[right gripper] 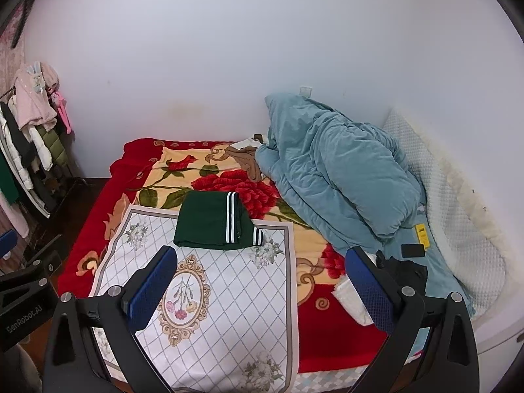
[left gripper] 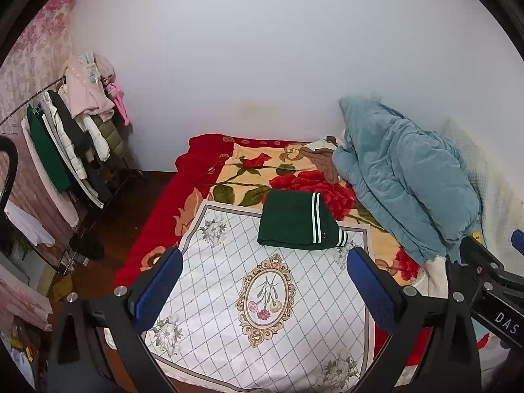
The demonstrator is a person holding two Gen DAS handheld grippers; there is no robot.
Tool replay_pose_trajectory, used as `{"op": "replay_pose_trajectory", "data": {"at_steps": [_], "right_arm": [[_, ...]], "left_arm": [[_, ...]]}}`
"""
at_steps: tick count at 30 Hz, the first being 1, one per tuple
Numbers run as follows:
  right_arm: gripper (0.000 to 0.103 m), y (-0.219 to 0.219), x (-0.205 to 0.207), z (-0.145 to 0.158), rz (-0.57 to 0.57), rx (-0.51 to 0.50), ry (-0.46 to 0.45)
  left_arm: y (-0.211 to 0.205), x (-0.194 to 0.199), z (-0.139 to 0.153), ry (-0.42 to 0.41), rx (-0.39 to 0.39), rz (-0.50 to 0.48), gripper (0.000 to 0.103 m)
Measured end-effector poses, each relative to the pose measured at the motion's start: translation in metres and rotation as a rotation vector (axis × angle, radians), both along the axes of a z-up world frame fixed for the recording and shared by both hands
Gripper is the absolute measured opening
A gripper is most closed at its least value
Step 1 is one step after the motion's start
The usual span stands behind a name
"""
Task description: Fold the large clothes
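Note:
A dark green garment with white stripes (left gripper: pixel 299 219) lies folded into a neat rectangle at the far end of a white diamond-patterned mat (left gripper: pixel 262 294) on the bed. It also shows in the right wrist view (right gripper: pixel 214 221), on the same mat (right gripper: pixel 209 301). My left gripper (left gripper: pixel 263 276) is open and empty, held above the mat, short of the garment. My right gripper (right gripper: pixel 262 275) is open and empty too, above the mat's right edge. The right gripper's body shows at the right edge of the left wrist view (left gripper: pixel 491 275).
The bed has a red floral blanket (right gripper: pixel 229 180). A bunched blue quilt (right gripper: pixel 334 170) fills its far right side, with a white textured pillow (right gripper: pixel 452 216) beyond. A black phone (right gripper: pixel 412 250) lies by the quilt. A loaded clothes rack (left gripper: pixel 68 140) stands left of the bed.

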State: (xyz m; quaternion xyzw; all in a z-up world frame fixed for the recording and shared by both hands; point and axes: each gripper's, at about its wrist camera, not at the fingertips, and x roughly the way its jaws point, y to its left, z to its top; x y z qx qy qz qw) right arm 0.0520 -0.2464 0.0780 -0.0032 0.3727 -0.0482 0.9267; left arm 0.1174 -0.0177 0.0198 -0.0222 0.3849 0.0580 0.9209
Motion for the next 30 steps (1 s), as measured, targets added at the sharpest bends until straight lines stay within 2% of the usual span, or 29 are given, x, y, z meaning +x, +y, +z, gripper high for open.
{"op": "replay_pose_trajectory", "data": {"at_steps": [30], "right_arm": [[0.103,-0.003,0.027,0.001,0.029,-0.014,-0.008]], "left_arm": [[-0.003,0.003,0.002,-0.011,0.022,-0.002,0.102]]}}
